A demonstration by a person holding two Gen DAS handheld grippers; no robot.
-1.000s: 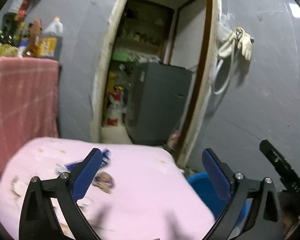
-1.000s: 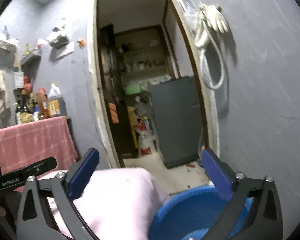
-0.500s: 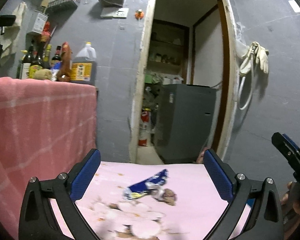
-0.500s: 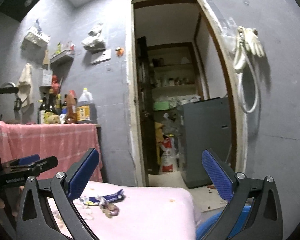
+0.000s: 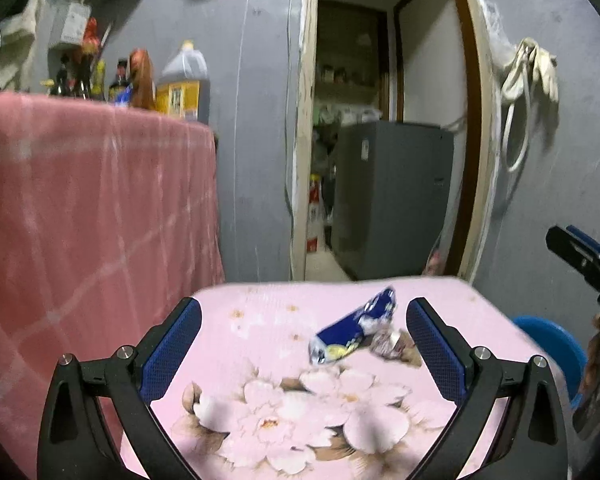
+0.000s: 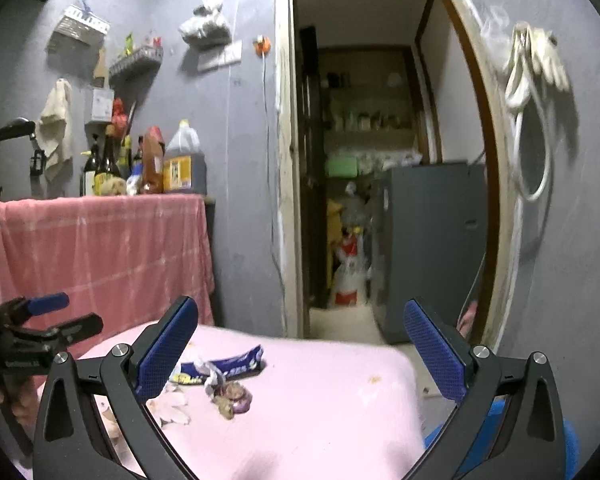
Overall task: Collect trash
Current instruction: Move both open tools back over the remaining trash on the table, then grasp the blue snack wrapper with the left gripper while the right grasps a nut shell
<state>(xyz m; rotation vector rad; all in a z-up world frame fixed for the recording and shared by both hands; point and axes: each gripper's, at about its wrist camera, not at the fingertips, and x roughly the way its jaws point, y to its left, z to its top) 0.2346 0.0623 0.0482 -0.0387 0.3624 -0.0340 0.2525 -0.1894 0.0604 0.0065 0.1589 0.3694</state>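
Blue-padded left claw gapes level above the blue wrapper.

A grey cabinet stands in the doorway at twelve o'clock. At ten o'clock, bottles crowd a pink-draped counter. Pale gloves hang at two o'clock.

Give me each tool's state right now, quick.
Left tool: open, holding nothing.
Right tool: open, holding nothing.
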